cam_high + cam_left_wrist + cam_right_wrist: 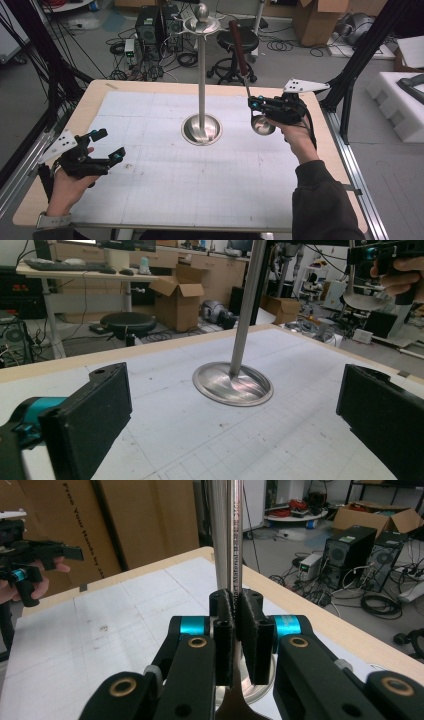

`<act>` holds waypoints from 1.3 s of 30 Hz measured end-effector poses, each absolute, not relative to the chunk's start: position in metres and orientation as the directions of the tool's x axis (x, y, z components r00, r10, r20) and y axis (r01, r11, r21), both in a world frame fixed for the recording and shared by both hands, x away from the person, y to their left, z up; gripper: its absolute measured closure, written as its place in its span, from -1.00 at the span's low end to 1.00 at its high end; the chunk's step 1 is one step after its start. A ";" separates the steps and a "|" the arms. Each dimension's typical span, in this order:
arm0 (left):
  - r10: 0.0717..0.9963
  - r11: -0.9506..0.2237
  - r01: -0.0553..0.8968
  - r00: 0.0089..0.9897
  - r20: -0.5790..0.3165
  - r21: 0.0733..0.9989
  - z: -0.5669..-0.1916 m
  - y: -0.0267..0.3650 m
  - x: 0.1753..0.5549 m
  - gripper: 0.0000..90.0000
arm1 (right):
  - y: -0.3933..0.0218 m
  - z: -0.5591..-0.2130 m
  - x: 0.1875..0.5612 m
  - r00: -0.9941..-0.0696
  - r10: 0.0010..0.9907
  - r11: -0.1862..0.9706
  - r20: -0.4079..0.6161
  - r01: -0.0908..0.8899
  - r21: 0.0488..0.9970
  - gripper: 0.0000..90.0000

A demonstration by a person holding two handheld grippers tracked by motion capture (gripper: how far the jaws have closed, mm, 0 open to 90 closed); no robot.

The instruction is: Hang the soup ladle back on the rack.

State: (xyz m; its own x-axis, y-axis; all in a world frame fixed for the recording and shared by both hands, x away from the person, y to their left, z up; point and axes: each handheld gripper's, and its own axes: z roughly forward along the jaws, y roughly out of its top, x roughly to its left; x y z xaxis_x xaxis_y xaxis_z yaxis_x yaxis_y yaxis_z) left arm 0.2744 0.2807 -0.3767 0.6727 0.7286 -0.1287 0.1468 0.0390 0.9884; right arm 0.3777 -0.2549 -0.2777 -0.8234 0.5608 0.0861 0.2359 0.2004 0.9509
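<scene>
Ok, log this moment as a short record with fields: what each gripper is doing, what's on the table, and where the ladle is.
left gripper: open, holding nothing, low over the table's left side
right gripper: shut on the ladle's shaft, held above the table's right side
ladle: roughly upright, bowl at the bottom, dark handle at the top, clear of the table
stand: metal pole on a round base at mid table, hook ring and ball on top, nothing hanging on it
table: wooden edge, white gridded mat
</scene>
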 end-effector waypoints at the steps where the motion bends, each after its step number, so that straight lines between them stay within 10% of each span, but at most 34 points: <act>1: 0.728 0.037 0.146 0.674 -0.127 0.989 -0.377 0.281 0.274 -0.96 | -0.254 -0.278 0.378 -0.822 0.563 0.203 0.080 0.232 0.951 0.87; 39: 0.732 0.055 0.135 0.668 -0.131 0.989 -0.374 0.289 0.268 -0.96 | -0.202 -0.293 0.402 -0.817 0.570 0.250 0.087 0.273 0.929 0.87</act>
State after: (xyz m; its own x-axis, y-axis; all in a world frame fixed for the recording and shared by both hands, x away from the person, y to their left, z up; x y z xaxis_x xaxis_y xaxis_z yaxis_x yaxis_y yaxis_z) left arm 0.2682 0.2889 -0.3737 0.6685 0.7320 -0.1315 0.1347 0.0547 0.9894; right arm 0.4016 -0.2016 -0.2926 -0.8168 0.5703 0.0866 0.2732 0.2503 0.9288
